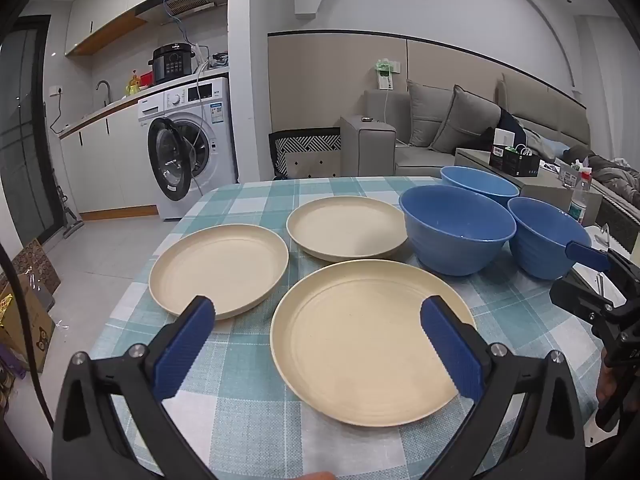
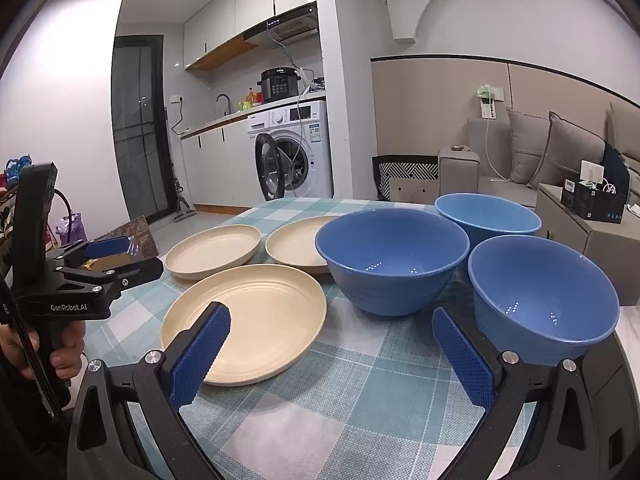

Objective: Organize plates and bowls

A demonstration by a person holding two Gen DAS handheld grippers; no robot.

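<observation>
Bench [image 1: 256, 432] carries a teal-and-white check cloth; behind it a washing machine [image 1: 188, 152] with door ajar under a kitchen counter, and a grey sofa [image 1: 460, 128] off to the right. Three cream plates and three blue bowls, all upright and holding nothing. Left gripper [image 1: 316, 320]: fingers spread wide, gripping nothing; the near plate [image 1: 360, 340] lies between and just ahead of them, the left plate [image 1: 218, 266] past the left finger, the far plate [image 1: 346, 228] beyond. Right gripper [image 2: 331, 330]: fingers likewise wide and unladen; the near bowl [image 2: 540, 292] sits just beyond the right finger, the middle bowl [image 2: 392, 256] ahead between the fingers, the far bowl [image 2: 488, 216] behind both. Bowls stand close; whether they touch cannot be told. The far plate's right edge is hidden by the middle bowl in the right wrist view. A hand [image 2: 60, 356] is partly cut off at that view's left edge.
</observation>
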